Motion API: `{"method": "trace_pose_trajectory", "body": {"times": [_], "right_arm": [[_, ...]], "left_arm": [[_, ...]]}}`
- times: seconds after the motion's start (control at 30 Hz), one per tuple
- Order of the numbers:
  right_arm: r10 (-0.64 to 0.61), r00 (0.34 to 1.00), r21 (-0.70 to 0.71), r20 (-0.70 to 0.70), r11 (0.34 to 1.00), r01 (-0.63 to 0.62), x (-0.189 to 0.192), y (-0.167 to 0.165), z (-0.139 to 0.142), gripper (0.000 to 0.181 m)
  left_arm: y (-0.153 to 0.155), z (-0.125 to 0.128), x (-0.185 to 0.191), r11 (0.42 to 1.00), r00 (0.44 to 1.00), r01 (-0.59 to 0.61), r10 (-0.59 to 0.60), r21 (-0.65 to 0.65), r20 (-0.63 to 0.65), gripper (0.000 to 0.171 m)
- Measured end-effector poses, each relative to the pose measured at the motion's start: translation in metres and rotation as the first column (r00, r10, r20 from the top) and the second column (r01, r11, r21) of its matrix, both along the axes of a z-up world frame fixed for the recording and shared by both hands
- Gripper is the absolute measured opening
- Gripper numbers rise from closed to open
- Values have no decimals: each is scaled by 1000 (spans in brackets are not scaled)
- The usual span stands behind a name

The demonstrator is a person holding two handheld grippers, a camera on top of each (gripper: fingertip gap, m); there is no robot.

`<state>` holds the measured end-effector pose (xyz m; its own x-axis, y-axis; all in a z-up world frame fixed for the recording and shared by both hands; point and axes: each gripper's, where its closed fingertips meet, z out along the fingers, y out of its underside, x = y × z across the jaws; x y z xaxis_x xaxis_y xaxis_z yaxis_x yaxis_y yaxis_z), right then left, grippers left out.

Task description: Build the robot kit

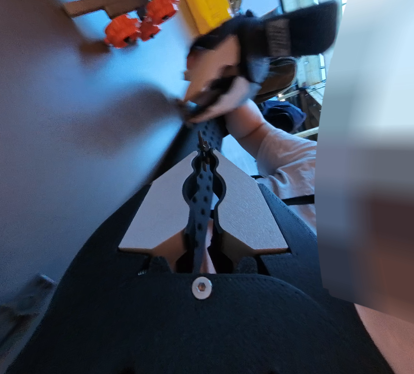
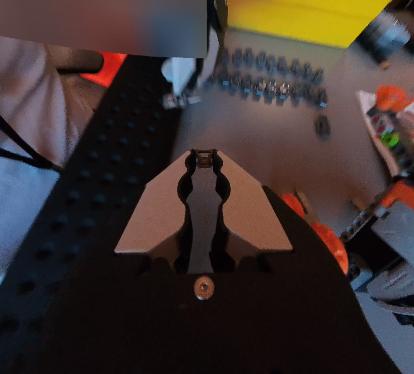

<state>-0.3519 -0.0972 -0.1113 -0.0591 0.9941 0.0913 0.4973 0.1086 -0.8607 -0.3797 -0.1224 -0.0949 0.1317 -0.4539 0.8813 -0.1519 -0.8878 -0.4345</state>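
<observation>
Two hand-held grippers are each pinching a small part. The left gripper (image 1: pixel 204 152) is pressing its fingertips together on a thin metal clip (image 1: pixel 203 150), seen edge-on, directly over a perforated black plate (image 1: pixel 205 192) that is running between the fingers; the tilt of the view suggests the clip is being lined up with the plate's edge, though contact cannot be confirmed. Beyond the plate, a bare hand (image 1: pixel 226 98) is resting on the plate's far end, seemingly steadying it, with a pink sleeve (image 1: pixel 289 161) to the right of the plate and blurred orange knobs (image 1: pixel 139 24) well above it.

The right gripper (image 2: pixel 203 158) is closing its tips on a small brownish metal connector (image 2: pixel 203 159), held crosswise so both fingers are bearing on its ends. The same perforated black plate (image 2: pixel 107 150) is lying to the left of this gripper. Away from the plate, to its right, two rows of small dark parts (image 2: pixel 271 78) are standing on the brown tabletop (image 2: pixel 257 139), probably laid out as stock, before a yellow bin (image 2: pixel 313 4)
</observation>
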Motion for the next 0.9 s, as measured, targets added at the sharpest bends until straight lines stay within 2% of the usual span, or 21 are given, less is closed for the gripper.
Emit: {"method": "trace_pose_trajectory", "body": {"times": [0.07, 0.13, 0.23, 0.33, 0.43, 0.7, 0.9], "right_arm": [[-19, 998, -8, -62, 1000, 18, -10, -7, 16, 13], [-59, 997, 56, -53, 997, 62, -15, -6, 17, 13], [-140, 990, 135, -9, 981, 140, -15, 7, 10, 13], [-178, 984, 88, 27, 981, 175, -17, 10, 0, 13], [-204, 976, 130, 73, 973, 193, -16, 13, -9, 13], [-210, 964, 180, 166, 967, 180, -19, 14, -24, 13], [-265, 945, 201, 193, 953, 226, -21, 16, -30, 13]], "left_arm": [[8, -4, 3, 1000, 1000, 3, -3, -19, -15, 4], [17, -6, 6, 999, 1000, 0, -1, -32, -24, 4], [26, -17, 12, 1000, 996, 15, -16, -21, -87, 3], [31, -23, 18, 1000, 992, 22, -25, -22, -121, 3], [34, -31, 19, 1000, 984, 25, -21, 16, -179, 3], [35, -43, 16, 999, 979, 27, -30, -20, -203, 4], [37, -47, 14, 999, 978, 16, -24, -40, -208, 4]]}}
